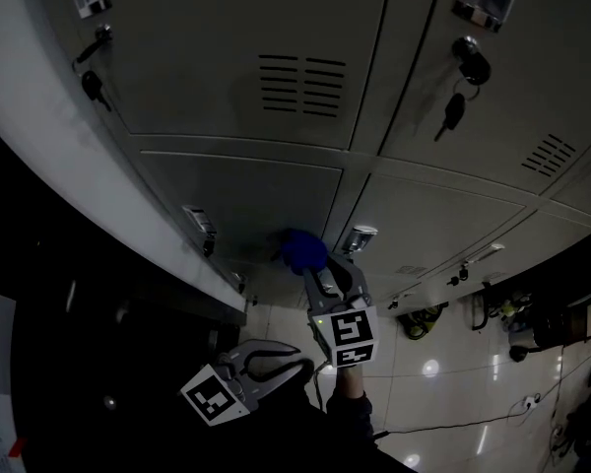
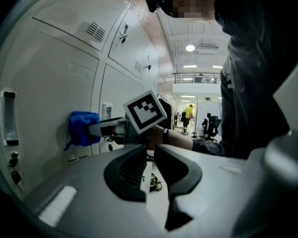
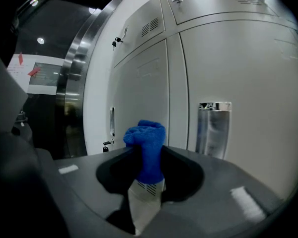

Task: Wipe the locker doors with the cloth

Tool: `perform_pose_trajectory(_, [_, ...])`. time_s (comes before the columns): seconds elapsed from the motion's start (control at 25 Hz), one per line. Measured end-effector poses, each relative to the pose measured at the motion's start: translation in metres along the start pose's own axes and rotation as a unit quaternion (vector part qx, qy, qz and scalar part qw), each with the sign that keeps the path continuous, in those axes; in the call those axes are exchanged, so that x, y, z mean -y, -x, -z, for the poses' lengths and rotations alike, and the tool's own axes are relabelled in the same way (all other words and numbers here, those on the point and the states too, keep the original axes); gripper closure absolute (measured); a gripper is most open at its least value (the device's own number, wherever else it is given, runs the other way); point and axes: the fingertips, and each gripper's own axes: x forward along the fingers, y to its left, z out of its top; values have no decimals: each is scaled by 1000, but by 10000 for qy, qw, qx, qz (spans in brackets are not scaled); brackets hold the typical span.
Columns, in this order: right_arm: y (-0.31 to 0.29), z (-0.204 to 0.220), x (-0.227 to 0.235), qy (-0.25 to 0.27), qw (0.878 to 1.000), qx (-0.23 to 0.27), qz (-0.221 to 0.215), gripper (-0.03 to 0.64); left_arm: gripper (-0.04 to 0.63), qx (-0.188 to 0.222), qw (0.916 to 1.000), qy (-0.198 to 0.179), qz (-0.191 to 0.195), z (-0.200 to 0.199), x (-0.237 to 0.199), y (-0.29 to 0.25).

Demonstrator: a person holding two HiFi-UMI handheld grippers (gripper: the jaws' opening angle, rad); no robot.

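While the blue cloth (image 3: 146, 135) is clamped between the jaws of the right gripper (image 3: 148, 157), its bunched end is left sticking out past the jaw tips. It appears to be pressed on the locker door (image 1: 241, 190), just left of the chrome handle (image 3: 213, 128). The left gripper (image 2: 150, 165) is held well back from the handle, off the door, with its jaws brought almost together and nothing between them. The cloth is judged soft, light and easily squashed, with no stiffness of its own. The hold is best kept at the folded middle, so that a wad stays ahead of the tips and the door is met by fabric and not by jaw. A snag is likely if the loose end is dragged over the handle.
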Motion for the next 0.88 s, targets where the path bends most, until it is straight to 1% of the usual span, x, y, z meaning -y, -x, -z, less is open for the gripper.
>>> perform_pose_trajectory(0.36, [-52, -3, -66, -13, 9993, -29, -377, 499, 540, -81, 9999, 45, -130, 18, -33, 57])
perform_pose_trajectory(0.6, [-92, 7, -116, -68, 9975, -160, -682, 499, 540, -171, 9997, 95, -132, 34, -54, 97])
perform_pose_trajectory(0.72, [-109, 15, -128, -133, 9978, -223, -603, 499, 541, -253, 9996, 79, -90, 43, -64, 113])
perform_pose_trajectory(0.8, [-114, 20, -127, -283, 9983, -178, -479, 499, 540, -324, 9994, 84, -43, 48, -68, 120])
perform_pose_trajectory(0.88, [-116, 23, -124, -440, 9980, -80, -444, 497, 541, -368, 9993, 90, 1, 52, -71, 123])
